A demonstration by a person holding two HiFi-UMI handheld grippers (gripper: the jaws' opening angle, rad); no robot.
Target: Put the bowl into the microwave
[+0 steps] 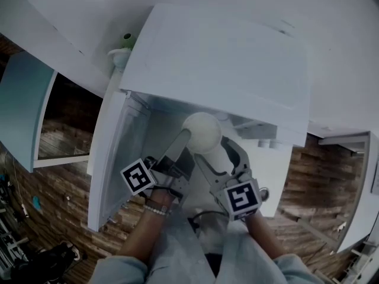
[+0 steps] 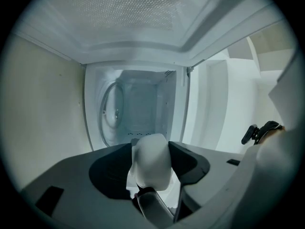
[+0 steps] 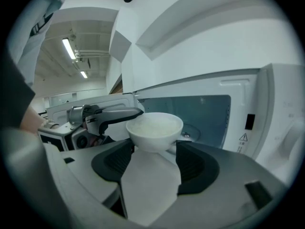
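A white bowl (image 1: 201,132) hangs in front of the open white microwave (image 1: 225,58), at the mouth of its cavity (image 2: 138,109). My left gripper (image 1: 186,136) is shut on the bowl's rim; in the left gripper view the rim (image 2: 151,161) shows edge-on, pinched between the pads. From the right, my right gripper (image 1: 220,152) stands with its jaws spread wide. In the right gripper view the bowl (image 3: 155,128) sits just past that gripper's (image 3: 155,154) tips, and the pads are not pressing on it. One left gripper finger (image 3: 114,114) lies over the bowl's rim.
The microwave door (image 1: 112,158) is swung open to the left, its inner window (image 3: 209,113) facing my right gripper. A small green and white figure (image 1: 123,49) stands beside the microwave's top. A glass-fronted cabinet (image 1: 23,111) is at the left, above a wood floor (image 1: 59,218).
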